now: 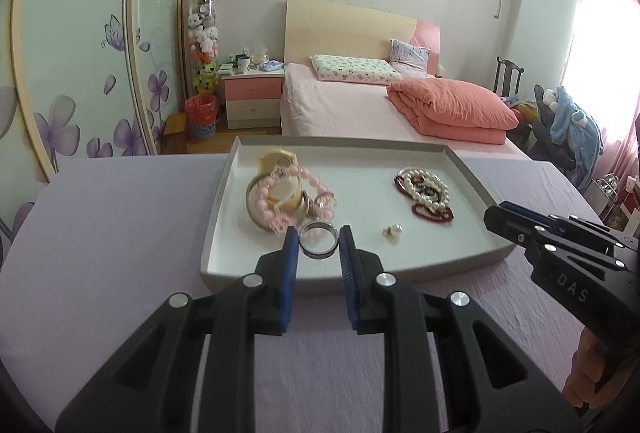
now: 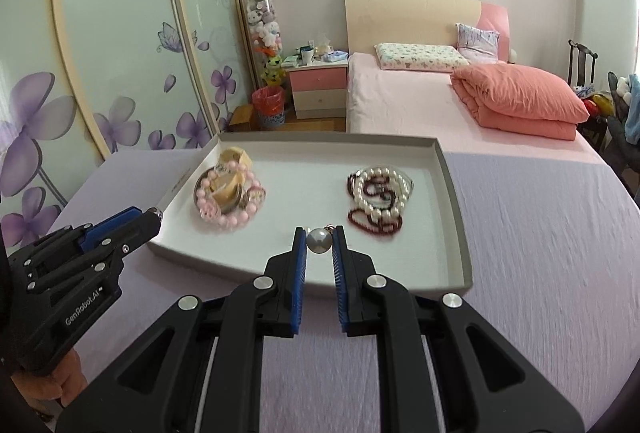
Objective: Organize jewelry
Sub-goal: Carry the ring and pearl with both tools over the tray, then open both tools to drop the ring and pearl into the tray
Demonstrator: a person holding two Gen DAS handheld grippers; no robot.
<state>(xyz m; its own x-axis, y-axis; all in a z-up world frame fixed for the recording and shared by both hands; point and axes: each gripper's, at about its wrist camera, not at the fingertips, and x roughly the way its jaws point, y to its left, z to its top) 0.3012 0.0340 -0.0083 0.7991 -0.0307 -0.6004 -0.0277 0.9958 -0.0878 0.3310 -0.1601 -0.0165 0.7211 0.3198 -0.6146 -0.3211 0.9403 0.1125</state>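
The left gripper (image 1: 319, 239) is reaching forward over the near rim of the shallow white tray (image 1: 472, 169), its blue-padded fingers (image 1: 291, 245) closing on the silver ring (image 1: 319, 239), which is sitting between them and touching both pads. In the right wrist view that same gripper is slanting in from the tray's left side, the person's hand (image 2: 60, 381) wrapping its handle below.

The right gripper (image 2: 319, 240) is pointing straight ahead above the tray's near edge, its jaws clamping a pearl earring (image 2: 319, 240) at the tips. Whether that pearl is lifted off the tray floor or resting on it is hard to judge from this angle. In the left wrist view the right gripper (image 1: 496, 219) is hanging just outside the tray's right wall, and its tips seem closed.

Inside the tray, a pile of pink bead bracelets (image 1: 276, 193) is lying toward its left half on a gold bangle (image 1: 286, 189), and a tangle of pearl and dark red necklaces (image 1: 426, 193) is lying toward its right half. A second pearl earring (image 1: 392, 231) is resting on the tray floor between the ring and the necklaces. The tray is standing on a lilac tablecloth (image 1: 120, 233).
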